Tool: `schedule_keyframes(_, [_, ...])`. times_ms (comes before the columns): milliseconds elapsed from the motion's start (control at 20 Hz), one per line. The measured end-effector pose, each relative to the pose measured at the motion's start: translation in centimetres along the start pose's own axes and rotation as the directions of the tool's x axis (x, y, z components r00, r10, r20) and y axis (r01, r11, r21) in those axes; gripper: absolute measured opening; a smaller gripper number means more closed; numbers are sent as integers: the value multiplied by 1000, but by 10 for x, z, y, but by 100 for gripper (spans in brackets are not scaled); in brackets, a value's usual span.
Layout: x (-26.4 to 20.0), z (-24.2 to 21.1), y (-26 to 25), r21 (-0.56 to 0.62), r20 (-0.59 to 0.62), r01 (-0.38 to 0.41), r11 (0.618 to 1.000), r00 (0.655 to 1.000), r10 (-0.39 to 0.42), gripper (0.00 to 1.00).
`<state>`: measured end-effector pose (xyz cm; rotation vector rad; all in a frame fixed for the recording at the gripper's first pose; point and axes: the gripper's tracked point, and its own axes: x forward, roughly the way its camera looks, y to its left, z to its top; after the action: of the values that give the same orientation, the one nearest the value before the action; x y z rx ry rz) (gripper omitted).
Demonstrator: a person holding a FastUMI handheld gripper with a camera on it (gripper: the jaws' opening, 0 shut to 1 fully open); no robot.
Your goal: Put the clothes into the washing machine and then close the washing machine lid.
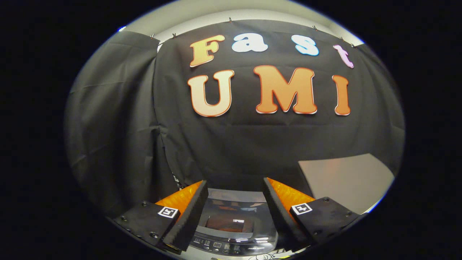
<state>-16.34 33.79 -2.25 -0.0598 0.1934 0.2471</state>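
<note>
The washing machine (232, 225) sits low between and just beyond my fingers, seen from above. Its dark glossy lid (231, 220) lies flat and closed, reflecting the booth, and the control panel (223, 246) runs along its near edge. My gripper (234, 187) hovers above the machine, open, with nothing between the fingers. No clothes are visible around the machine.
A grey tabletop (346, 180) stands to the right, beyond the right finger. The black cloth wall (119, 137) hangs close behind the machine and wraps around on the left.
</note>
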Motion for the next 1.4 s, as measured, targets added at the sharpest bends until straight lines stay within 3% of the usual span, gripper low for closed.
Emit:
schedule_keyframes(550, [-129,120,-77,2,192,120,993,974,-118,98])
schedule_keyframes(1050, [-212,128,-167,40,205,265,963,941,-268,98])
schedule_keyframes(1400, [-224,143,-191,38,225,275,961,934,-277,98])
